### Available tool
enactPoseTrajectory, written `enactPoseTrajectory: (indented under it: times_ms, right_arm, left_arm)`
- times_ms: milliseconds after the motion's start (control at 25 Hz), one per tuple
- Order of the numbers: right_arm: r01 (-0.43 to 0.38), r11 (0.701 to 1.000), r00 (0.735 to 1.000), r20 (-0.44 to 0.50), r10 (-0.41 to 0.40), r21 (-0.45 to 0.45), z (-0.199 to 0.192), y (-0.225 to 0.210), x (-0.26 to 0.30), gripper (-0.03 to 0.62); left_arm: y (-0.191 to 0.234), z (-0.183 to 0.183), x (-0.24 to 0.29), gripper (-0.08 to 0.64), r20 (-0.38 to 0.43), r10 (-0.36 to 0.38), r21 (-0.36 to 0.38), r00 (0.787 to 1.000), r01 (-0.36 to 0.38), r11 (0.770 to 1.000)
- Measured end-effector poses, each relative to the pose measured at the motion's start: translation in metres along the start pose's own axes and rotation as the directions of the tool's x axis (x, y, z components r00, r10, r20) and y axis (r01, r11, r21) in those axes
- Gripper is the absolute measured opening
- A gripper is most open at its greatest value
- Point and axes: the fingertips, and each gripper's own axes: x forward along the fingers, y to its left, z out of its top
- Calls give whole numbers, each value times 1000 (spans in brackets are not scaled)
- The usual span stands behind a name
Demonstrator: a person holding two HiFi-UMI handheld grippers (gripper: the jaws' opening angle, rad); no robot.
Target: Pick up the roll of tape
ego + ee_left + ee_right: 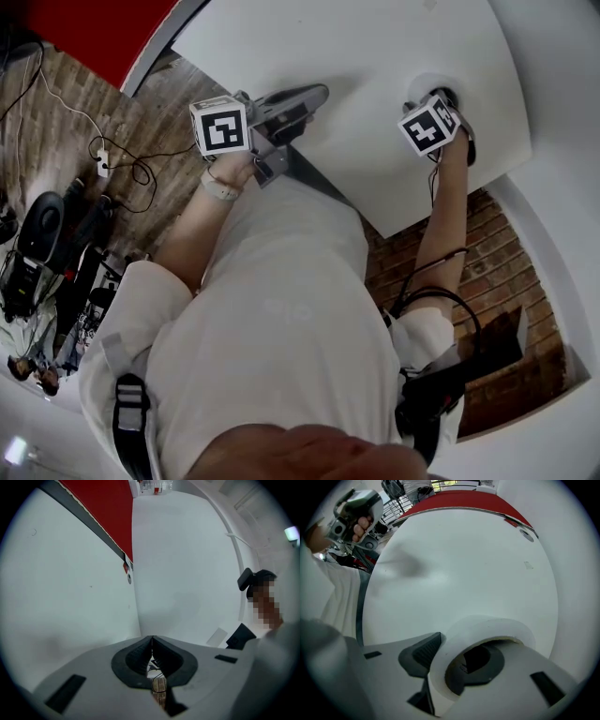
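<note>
White short-sleeved shirt [281, 319], pale wristband [219, 188], grey-and-black shoulder strap [131, 417].

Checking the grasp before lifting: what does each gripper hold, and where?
Right gripper pinches the roll of tape by its wall, one jaw in the core. Left gripper holds nothing.

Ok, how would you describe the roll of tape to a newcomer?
Start at the white table, under the downward-pointing right gripper. The roll of tape is a white ring lying flat there, one of the tongs through its hole; against the white top, only its dark core stands out.
</note>
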Motion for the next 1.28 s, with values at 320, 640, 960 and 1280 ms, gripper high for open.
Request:
enactPoseTrajectory:
  times_ms: [320, 640, 960, 1280]
  right_arm:
    - [17, 1000, 1000, 10, -17, 24, -9, 1, -2, 146]
    - [5, 993, 990, 143, -22, 121, 1, -8, -8, 133]
    - [-130, 954, 902, 431, 2, 269, 37, -9, -40, 121]
    - [-235, 927, 786, 618, 6, 291, 73, -14, -94, 121]
  left_arm:
    - [4, -3, -3, 8, -16, 38, 3, 999, -38, 999]
    - [0, -4, -2, 8, 14, 13, -58, 1000, -12, 998]
    - [-10, -1, -2, 8, -15, 18, -29, 1000, -18, 999]
    - [-35, 6, 2, 8, -41, 13, 13, 999, -12, 1000]
